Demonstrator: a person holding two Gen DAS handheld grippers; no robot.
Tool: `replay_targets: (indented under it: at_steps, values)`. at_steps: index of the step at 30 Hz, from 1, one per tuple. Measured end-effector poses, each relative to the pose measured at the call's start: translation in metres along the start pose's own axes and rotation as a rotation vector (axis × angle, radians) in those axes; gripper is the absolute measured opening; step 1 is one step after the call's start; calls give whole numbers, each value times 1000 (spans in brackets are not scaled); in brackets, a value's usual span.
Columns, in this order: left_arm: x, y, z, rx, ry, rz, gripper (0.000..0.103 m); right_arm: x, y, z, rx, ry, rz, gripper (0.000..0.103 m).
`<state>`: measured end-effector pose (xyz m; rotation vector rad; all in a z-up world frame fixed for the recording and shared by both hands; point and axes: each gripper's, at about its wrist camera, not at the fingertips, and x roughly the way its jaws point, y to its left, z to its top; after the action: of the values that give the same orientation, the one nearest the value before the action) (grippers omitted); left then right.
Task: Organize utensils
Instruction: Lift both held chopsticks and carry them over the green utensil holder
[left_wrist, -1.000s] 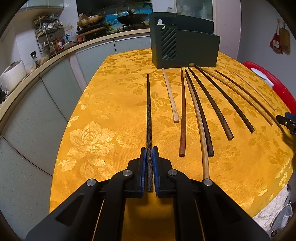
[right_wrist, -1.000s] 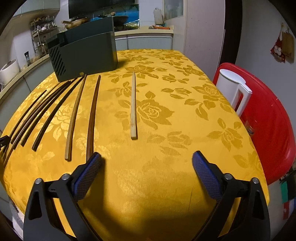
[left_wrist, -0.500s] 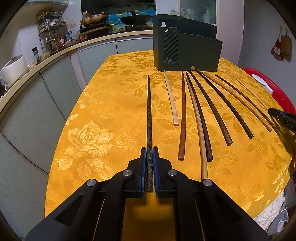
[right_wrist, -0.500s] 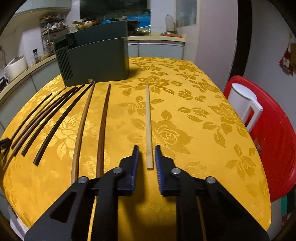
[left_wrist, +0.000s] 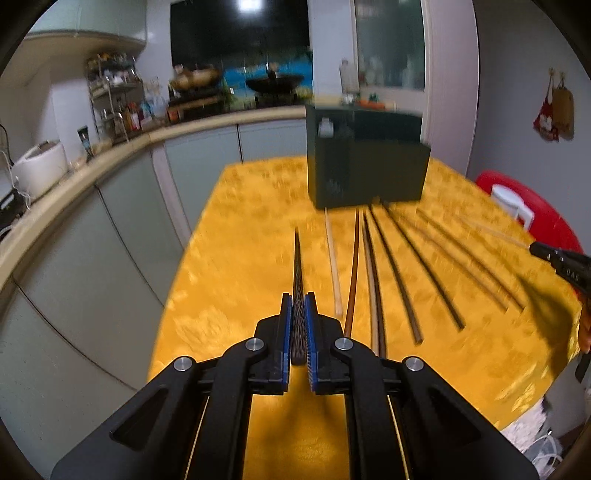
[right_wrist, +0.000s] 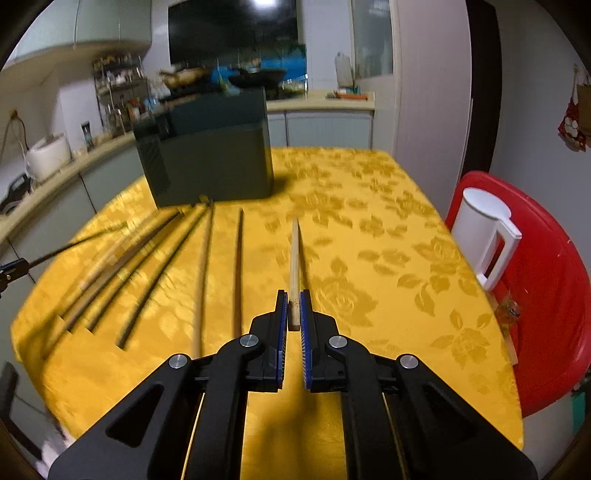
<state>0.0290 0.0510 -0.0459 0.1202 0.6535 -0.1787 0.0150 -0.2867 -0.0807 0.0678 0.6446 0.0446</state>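
My left gripper (left_wrist: 299, 301) is shut on the thick end of a dark patterned chopstick (left_wrist: 297, 266), which is lifted off the yellow tablecloth (left_wrist: 243, 280) and points toward the dark green utensil holder (left_wrist: 365, 162). My right gripper (right_wrist: 293, 297) is shut on the butt of a pale bamboo chopstick (right_wrist: 294, 251), also raised. Several more chopsticks (left_wrist: 402, 280) lie fanned on the cloth in front of the holder (right_wrist: 207, 147); in the right wrist view they (right_wrist: 203, 266) lie to the left. The right gripper's tip (left_wrist: 554, 254) shows at the left view's right edge.
A red plastic chair (right_wrist: 535, 280) with a white jug (right_wrist: 484, 232) on it stands by the table's right side. Grey cabinets and a counter (left_wrist: 92, 162) with a rice cooker (left_wrist: 37, 166) and a shelf run along the left. The table edge is near below both grippers.
The right gripper closed from wide open onto the pale chopstick. Both grippers then rose and tilted up, lifting their chopsticks off the cloth; the view now is blurred.
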Motion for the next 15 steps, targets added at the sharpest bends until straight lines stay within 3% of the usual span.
replay_targets:
  at_steps: [5,15]
  values:
    - [-23,-3,30,14,-94,1,6,-22,8,24,-9,-69,46,8]
    - [-21,3,74,19,-136,-22,6,-31,17,70,-11,-117,123,8]
